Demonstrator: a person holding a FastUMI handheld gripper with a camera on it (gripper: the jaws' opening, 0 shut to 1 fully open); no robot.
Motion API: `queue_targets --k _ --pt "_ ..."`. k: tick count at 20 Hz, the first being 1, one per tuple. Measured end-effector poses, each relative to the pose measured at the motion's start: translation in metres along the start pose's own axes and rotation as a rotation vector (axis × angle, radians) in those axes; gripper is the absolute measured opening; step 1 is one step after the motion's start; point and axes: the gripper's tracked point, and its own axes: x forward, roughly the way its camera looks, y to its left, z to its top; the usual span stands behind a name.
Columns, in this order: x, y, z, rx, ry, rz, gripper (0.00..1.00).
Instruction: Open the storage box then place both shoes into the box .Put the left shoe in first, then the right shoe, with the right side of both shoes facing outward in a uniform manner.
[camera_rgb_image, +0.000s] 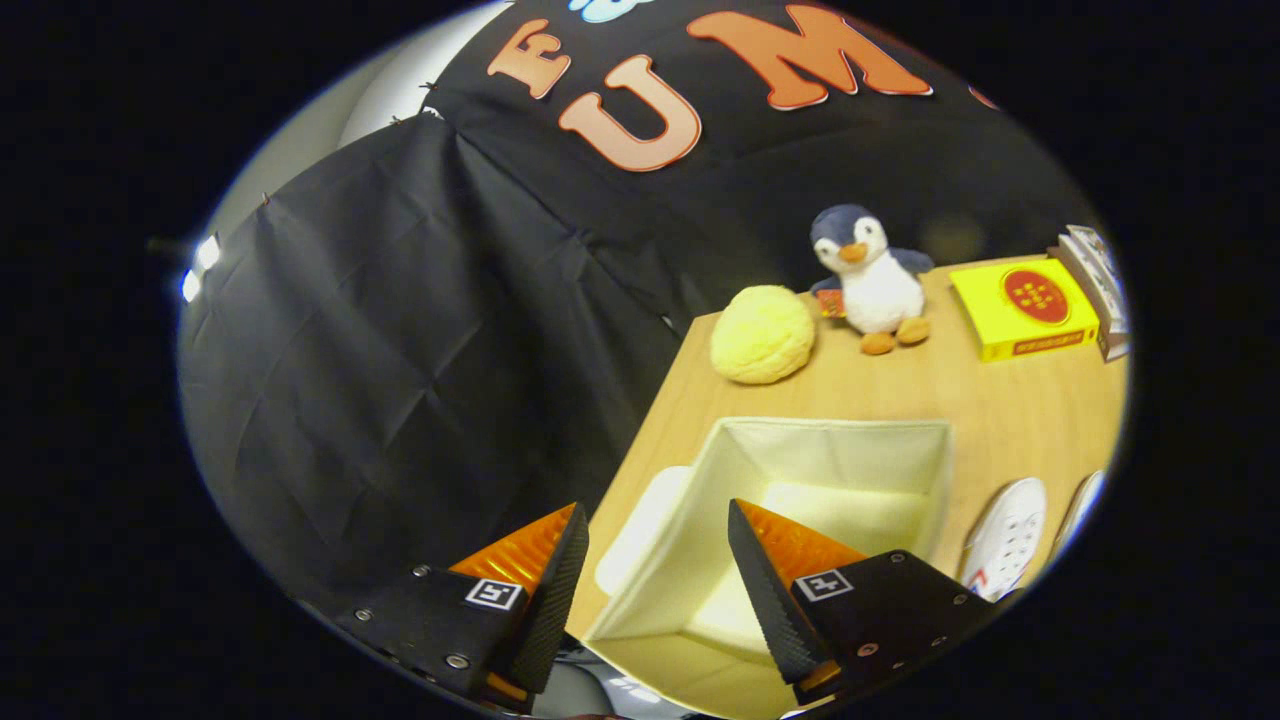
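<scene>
- While your gripper (657, 555) hangs with fingers spread apart and nothing between them, the cream fabric storage box (905, 452) sits open on the wooden table (1010, 400), under and just ahead of the fingertips.
- Its lid (640, 530) hangs beside the box's left wall.
- Two white shoes (1008, 535) lie right of the box.
- Beyond: a yellow plush ball (762, 333), a penguin toy (868, 275), a yellow carton (1025, 305).

The tool (658, 545) is tilted, its 2 fingers (545, 590) spread wide apart with nothing gripped between them.
</scene>
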Motion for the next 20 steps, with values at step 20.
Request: queue_targets --k 20 --pt "-0.117 -0.261 -0.159 -0.249 0.301 -0.567 0.84"
